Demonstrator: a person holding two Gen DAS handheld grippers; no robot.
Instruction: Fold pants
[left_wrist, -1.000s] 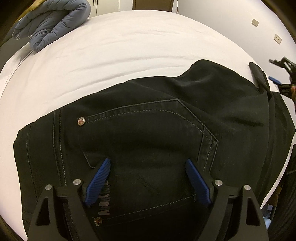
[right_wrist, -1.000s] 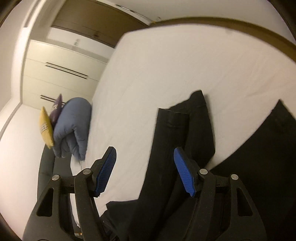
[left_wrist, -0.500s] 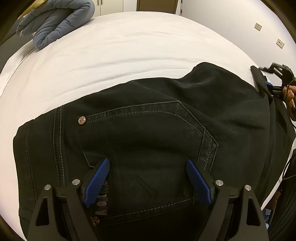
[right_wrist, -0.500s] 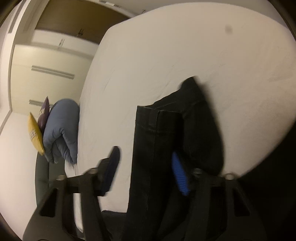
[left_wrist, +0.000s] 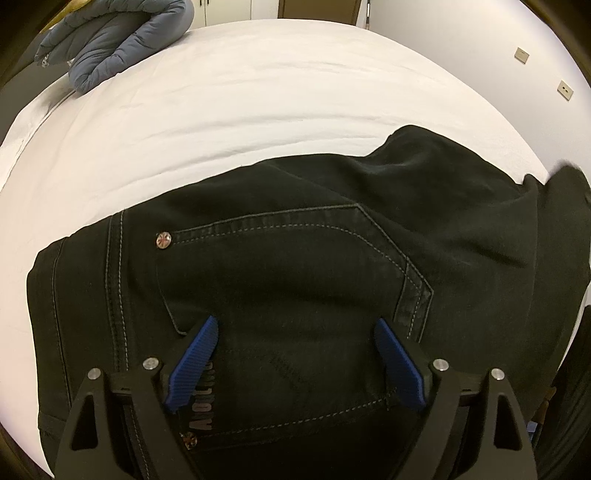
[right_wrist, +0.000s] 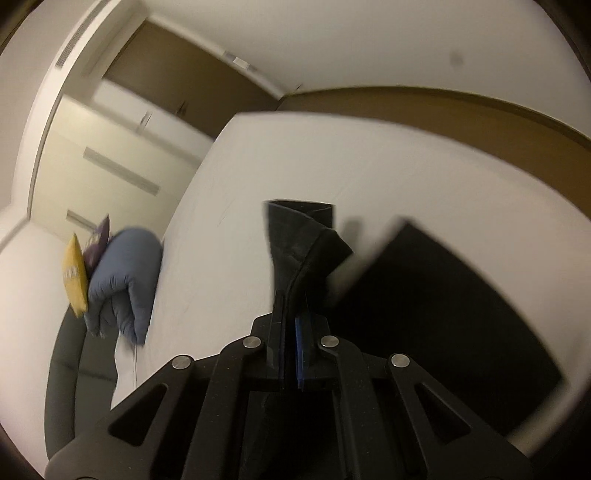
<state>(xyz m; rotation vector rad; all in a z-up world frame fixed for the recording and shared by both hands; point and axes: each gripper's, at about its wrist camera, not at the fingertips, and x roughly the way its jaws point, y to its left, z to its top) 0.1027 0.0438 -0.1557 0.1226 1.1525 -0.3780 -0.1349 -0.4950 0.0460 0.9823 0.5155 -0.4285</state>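
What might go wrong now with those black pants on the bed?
The right hand-held gripper pinches only a narrow edge of the pants, so the leg could slip out while lifted. The left hand-held gripper is open above the back pocket, pinning nothing, so the waist may drag across the white bed.

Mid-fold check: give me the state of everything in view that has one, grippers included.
left gripper: open, blue fingers spread over the back pocket.
right gripper: shut on the pants leg end.
pants: black, lying back-side up on the bed; leg end lifted off the sheet.
bed sheet: white, lightly creased.
blue duvet: bundled at the bed's edge.
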